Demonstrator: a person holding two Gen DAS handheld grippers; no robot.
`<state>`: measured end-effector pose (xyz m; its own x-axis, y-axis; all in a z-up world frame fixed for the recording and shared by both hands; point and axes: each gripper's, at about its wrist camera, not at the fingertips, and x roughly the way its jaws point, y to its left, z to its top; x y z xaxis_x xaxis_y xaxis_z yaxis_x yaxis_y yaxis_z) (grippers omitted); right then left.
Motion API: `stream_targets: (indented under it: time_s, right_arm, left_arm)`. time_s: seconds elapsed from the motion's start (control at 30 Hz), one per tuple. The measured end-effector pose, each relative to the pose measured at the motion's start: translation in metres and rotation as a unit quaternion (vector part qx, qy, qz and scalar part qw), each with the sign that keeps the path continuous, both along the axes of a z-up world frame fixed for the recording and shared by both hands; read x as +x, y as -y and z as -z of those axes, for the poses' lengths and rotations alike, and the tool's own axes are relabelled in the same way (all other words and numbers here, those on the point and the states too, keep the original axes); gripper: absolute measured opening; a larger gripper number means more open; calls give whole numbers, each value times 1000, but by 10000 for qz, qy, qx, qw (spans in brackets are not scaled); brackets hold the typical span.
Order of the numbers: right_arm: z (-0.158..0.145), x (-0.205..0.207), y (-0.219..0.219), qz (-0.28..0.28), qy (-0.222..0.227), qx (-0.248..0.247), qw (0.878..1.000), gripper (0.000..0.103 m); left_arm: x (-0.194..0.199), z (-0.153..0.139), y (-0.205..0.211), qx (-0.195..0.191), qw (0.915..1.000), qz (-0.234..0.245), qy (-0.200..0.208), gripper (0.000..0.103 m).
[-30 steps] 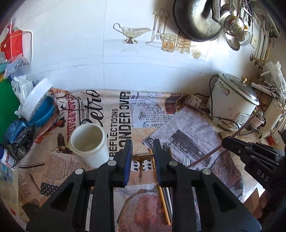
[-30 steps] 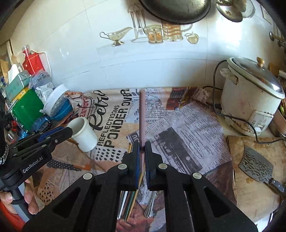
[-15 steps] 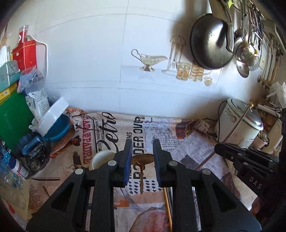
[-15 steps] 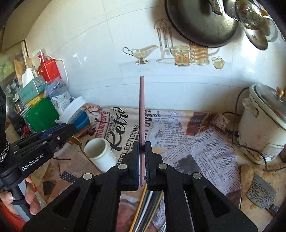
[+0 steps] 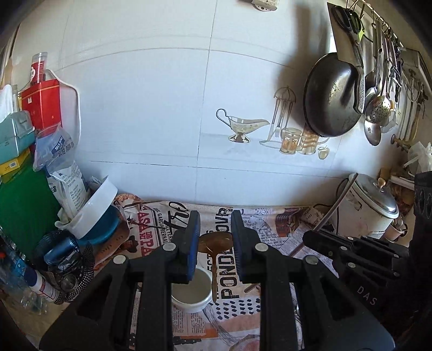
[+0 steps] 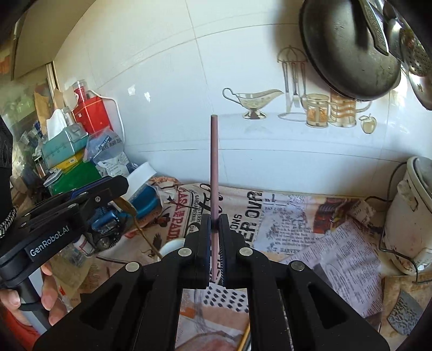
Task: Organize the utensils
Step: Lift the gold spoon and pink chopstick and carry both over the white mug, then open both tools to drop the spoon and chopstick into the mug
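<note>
A white tiled wall (image 5: 151, 113) fills the back of a small kitchen, its lower tiles printed with a gravy boat (image 5: 243, 127) and glassware. A black wok (image 5: 330, 100) hangs against it beside a rail of ladles and strainers (image 5: 378, 108) and a pair of scissors (image 5: 348, 21). Below, the counter is spread with a newspaper-print cloth (image 6: 297, 216). A white rice cooker (image 5: 372, 208) stands at the right; boxes, a red tin (image 5: 44, 105) and plastic bags crowd the left corner. Bright daylight washes the tiles, and the wok casts a soft shadow leftward on them.
</note>
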<state>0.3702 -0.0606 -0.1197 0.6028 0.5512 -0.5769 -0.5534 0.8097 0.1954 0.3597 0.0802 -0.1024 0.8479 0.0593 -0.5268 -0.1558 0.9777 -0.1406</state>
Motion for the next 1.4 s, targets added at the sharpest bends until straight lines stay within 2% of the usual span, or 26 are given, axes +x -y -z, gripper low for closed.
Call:
stream_targets:
  time_s: [0.2,0.4,0.7,0.93,1.1,1.4]
  right_arm:
    - [-4,6,-25,17,-4,50,10000,5]
    - [5,11,-50,17,-116,11,9999,5]
    - [47,24,-77,17,-599,-289,9978,5]
    - [76,35,-88,37,-966,-483,9941,5]
    - [88,41,-97,105,-1040,-668,9923,5]
    - [93,47,-104,106,-1028,-833,9912,6]
  left_arm:
    - [11,2,-27,-4,10000,80,-32,22]
    - [22,20,-47,-169,9995,187,-179,22]
    - [36,70,-65,-419,9965,275,-662,22]
    - [46,97,-72,-507,9931,321,-1012,22]
    - [53,107,-77,-453,9923,249,-1129,22]
    - [61,113,-86,-489,9903,155,-1295,22]
